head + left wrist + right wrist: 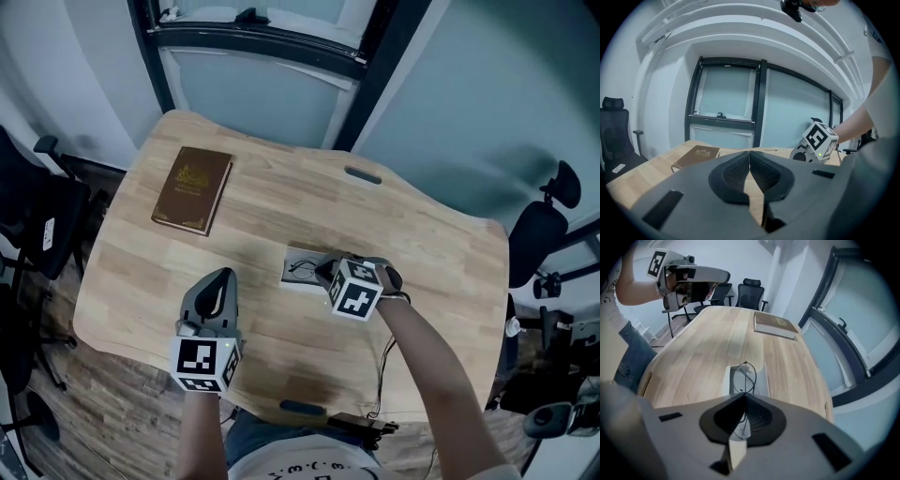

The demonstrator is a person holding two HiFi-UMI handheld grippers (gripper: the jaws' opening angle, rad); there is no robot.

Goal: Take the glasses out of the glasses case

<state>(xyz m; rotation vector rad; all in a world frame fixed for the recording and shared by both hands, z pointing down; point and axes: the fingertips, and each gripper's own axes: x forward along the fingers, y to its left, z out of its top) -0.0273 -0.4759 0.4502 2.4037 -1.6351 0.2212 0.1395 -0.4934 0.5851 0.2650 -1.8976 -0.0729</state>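
The right gripper point(743, 397) pinches the thin wire glasses point(746, 373) tight, just above the open glasses case point(302, 266) mid-table point(431, 234). At eight o'clock from the case, the left gripper point(218, 289) hovers, jaws together on nothing. A brown book point(192, 189) lies at ten o'clock, well clear.

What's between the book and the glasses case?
Nothing: only bare tabletop separates the book from the glasses case, seen in the head view.
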